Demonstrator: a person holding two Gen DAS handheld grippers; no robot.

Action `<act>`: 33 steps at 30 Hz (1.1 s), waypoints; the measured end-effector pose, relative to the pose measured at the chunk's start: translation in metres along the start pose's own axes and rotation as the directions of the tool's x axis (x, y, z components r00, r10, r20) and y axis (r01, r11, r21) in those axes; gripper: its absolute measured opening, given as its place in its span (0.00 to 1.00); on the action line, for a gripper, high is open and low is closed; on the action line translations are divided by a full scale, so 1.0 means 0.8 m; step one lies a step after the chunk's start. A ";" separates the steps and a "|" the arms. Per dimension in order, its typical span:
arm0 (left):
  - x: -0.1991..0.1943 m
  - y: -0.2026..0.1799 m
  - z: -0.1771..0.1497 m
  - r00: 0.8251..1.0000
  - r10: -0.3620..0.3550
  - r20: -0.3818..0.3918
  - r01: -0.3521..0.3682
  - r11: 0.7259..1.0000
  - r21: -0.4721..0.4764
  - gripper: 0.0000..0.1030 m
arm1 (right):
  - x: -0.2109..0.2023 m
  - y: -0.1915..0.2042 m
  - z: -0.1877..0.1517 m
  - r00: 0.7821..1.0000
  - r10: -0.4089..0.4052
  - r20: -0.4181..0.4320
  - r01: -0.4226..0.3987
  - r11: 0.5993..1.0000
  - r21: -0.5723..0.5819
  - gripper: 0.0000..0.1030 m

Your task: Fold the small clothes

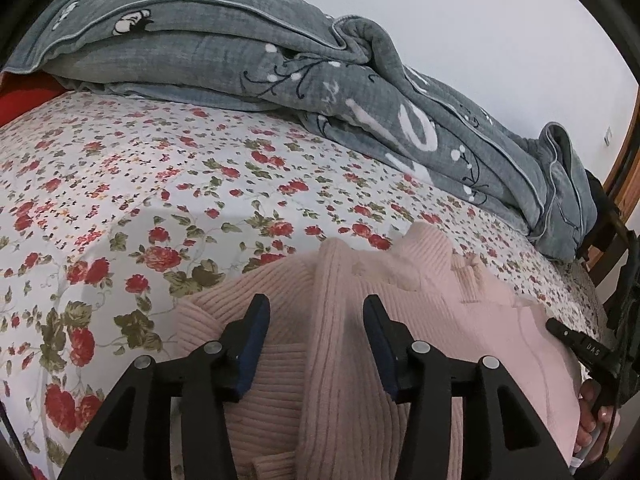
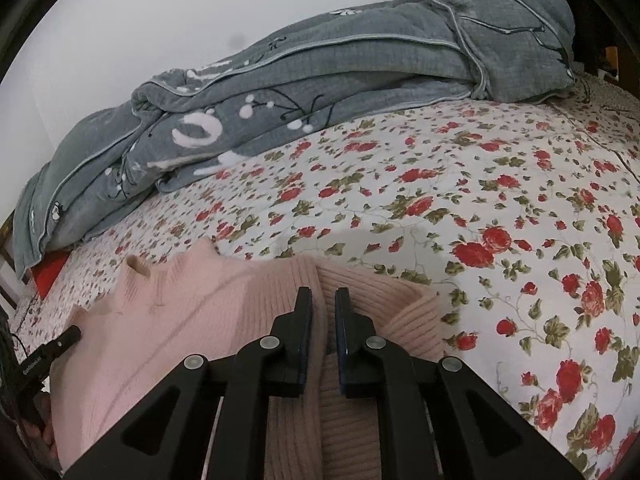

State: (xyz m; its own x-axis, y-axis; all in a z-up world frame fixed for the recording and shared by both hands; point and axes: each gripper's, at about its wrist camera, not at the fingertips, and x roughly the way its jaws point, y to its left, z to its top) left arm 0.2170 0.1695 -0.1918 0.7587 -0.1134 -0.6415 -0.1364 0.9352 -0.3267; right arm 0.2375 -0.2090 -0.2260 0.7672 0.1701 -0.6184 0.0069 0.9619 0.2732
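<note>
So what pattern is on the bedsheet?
White bedsheet with red roses and green leaves; clearest in the right wrist view.

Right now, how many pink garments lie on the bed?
1. A pink ribbed sweater lies on the floral bedsheet, under both grippers: left gripper open, right gripper nearly shut on a fold. Others may be hidden.

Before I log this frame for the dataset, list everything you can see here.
Sweater: one, pink ribbed knit, lying on the bed nearest the cameras.
Bedsheet: one, white with red roses, covering the bed.
Quilt: one, grey with white print, bunched along the far side by the wall.
Red item: one, at the bed's edge, mostly hidden.
Left claw: open over a sweater fold.
Right claw: nearly closed on a sweater ridge.
</note>
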 end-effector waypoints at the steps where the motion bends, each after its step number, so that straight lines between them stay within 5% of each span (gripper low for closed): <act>1: -0.002 0.002 0.000 1.000 0.004 0.007 -0.004 1.000 -0.006 0.46 | 0.001 0.001 0.000 1.000 -0.005 -0.005 0.005 1.000 -0.007 0.09; 11: -0.007 0.013 0.000 0.997 0.070 0.030 -0.068 0.996 -0.058 0.46 | -0.007 0.001 0.001 1.000 0.018 0.009 -0.018 1.000 -0.006 0.13; 16: -0.018 0.019 0.001 0.999 0.029 0.046 -0.026 0.997 -0.067 0.53 | -0.040 0.012 0.002 0.998 -0.014 0.069 0.021 0.995 -0.097 0.41; 23: -0.039 0.025 -0.006 0.998 -0.045 0.035 0.046 0.998 -0.030 0.63 | -0.112 0.070 -0.018 0.984 -0.007 0.180 0.051 0.968 -0.244 0.52; 28: -0.050 0.039 -0.017 0.998 -0.055 0.011 0.055 0.998 -0.017 0.67 | -0.114 0.133 -0.074 0.993 0.063 0.104 -0.023 0.938 -0.345 0.52; 33: -0.053 0.069 -0.025 0.987 -0.158 -0.040 0.153 0.983 -0.106 0.68 | -0.086 0.175 -0.138 0.999 0.029 0.022 -0.018 0.913 -0.408 0.52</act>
State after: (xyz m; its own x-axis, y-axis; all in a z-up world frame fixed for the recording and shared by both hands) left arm 0.1647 0.2195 -0.1964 0.7449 -0.2726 -0.6089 -0.0854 0.8663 -0.4922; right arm 0.1149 -0.0622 -0.2268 0.7807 0.1934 -0.5942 -0.2688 0.9624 -0.0399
